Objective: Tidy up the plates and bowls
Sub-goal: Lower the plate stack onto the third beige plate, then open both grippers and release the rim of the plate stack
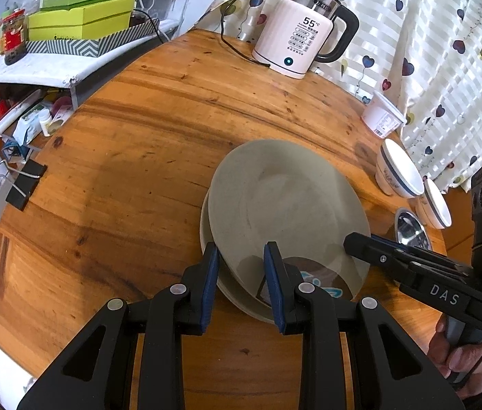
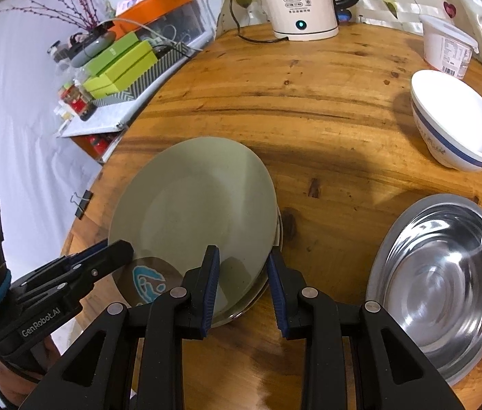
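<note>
A grey-green plate point(image 2: 193, 201) lies tilted on stacked plates near the table's left edge; a steel bowl point(image 2: 442, 287) and white bowl point(image 2: 459, 123) sit right.

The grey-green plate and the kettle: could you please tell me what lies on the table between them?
Nothing: the stretch from the grey-green plate to the kettle is bare wooden table, as both wrist views show.

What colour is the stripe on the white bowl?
Dark blue, running round the white ceramic bowl just under its rim; the right wrist view shows it best.
</note>
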Demonstrator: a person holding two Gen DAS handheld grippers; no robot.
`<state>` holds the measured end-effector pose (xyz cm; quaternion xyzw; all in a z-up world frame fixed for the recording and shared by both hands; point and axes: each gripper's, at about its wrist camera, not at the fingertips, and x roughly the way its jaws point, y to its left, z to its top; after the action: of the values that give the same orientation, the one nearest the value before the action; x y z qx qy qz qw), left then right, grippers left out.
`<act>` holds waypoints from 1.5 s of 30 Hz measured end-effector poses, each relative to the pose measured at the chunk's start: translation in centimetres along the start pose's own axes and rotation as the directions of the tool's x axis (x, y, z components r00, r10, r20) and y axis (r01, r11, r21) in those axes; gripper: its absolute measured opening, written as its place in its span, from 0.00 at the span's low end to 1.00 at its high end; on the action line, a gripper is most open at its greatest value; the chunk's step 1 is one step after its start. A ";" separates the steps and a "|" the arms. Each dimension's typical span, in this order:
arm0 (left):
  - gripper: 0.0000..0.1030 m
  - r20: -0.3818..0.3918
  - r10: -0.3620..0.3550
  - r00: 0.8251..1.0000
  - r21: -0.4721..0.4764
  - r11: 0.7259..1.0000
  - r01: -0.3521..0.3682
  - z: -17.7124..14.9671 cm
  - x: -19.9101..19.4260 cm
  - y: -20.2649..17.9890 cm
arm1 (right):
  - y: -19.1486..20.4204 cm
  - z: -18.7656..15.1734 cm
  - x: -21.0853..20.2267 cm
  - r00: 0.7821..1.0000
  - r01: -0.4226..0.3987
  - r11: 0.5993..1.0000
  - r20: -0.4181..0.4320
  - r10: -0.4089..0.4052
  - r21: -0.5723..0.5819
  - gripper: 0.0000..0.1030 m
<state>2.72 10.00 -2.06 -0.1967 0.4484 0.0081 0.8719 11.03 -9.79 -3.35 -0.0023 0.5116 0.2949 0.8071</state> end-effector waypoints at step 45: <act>0.33 0.007 0.068 0.998 0.044 0.997 -0.068 -0.7 0.1 -1.0 | 2.6 -0.9 0.3 0.987 0.160 0.974 0.031 -0.157 -0.158 0.37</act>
<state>2.45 8.84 -2.16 -0.1619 0.4524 0.0286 0.8765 9.11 -7.79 -3.24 -0.1051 0.4772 0.2695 0.8298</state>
